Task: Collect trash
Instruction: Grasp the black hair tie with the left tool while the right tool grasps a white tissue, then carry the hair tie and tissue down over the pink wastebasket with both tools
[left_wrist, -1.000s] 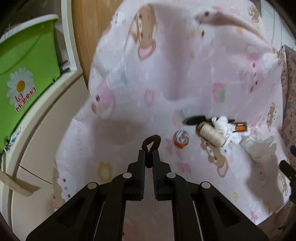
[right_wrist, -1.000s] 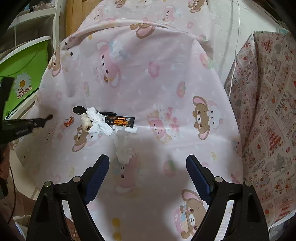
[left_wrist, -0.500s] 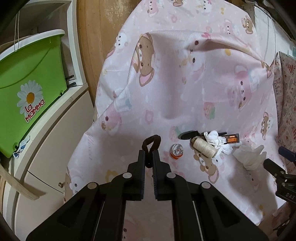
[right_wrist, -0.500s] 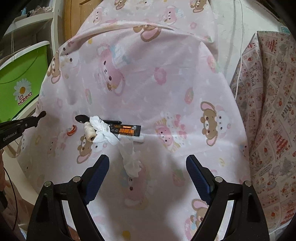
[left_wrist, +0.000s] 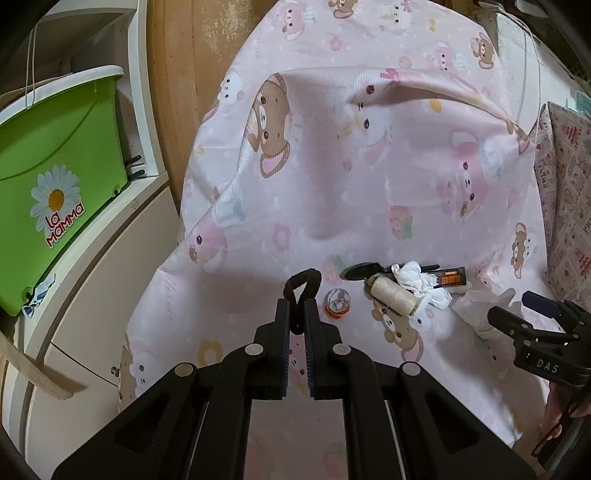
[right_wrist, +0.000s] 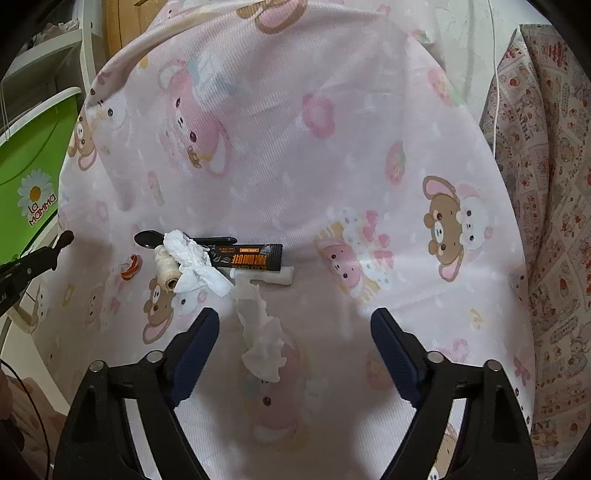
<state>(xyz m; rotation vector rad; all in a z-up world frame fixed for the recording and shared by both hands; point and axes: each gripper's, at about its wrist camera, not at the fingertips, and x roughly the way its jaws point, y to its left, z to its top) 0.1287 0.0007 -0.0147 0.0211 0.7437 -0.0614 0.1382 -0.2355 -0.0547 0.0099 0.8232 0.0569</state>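
Left wrist view: left gripper (left_wrist: 297, 314) clamped on a black loop (left_wrist: 302, 286), trash pile just ahead-right; right wrist view: right gripper (right_wrist: 291, 332) jaws apart, just been narrowing, around the crumpled tissue (right_wrist: 260, 332) untouched, so next probably descend and pinch.

matt cloth sheet (right_wrist: 332, 147), crumpled paper tissue (right_wrist: 262, 347)

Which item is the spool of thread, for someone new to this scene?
On the pink bear-print sheet lies a short row of litter. The spool of thread is at its left end, just below the bowl of the black spoon and against the crumpled white tissue. It alone is a cream cylinder wound with string.
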